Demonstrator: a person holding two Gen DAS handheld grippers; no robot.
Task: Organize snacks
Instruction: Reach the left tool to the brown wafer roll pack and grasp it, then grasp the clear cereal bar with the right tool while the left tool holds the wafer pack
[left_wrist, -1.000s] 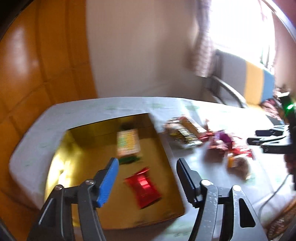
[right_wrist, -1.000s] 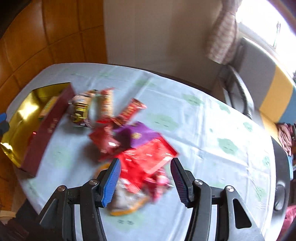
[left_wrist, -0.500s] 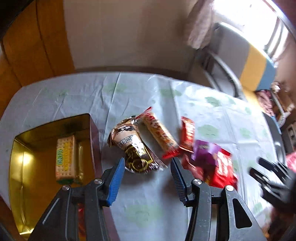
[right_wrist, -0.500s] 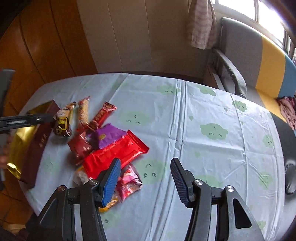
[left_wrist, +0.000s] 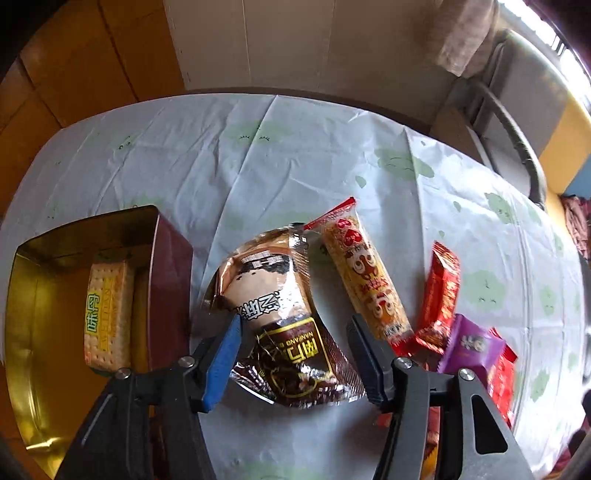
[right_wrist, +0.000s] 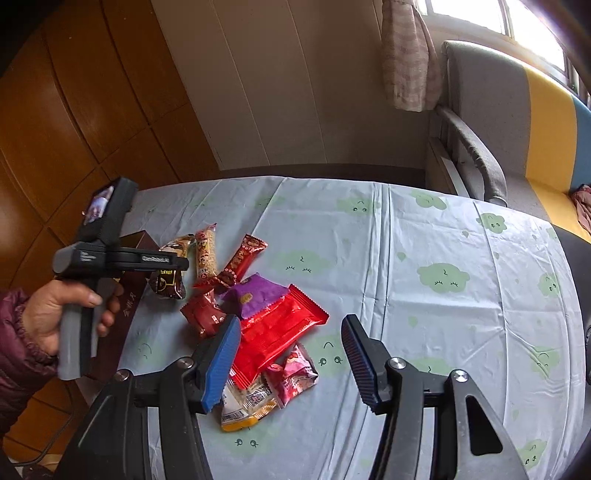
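Brown packet (left_wrist: 280, 325) between tilted hand-held gripper (left_wrist: 295, 325)

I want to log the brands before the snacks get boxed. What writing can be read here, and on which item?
"NANFANG": brown snack packet, between the left gripper's fingers; its large Chinese characters are too distorted to read.
"味母": cracker pack in the gold box; the small Latin line beside it is blurred.
Long orange wrapper, purple packet, left gripper's handle label: print too small to read.

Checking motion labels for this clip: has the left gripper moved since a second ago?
Yes. The left gripper has swung from over the gold tin to the brown-wrapped snack beside it; its jaws, just reopening, straddle it.
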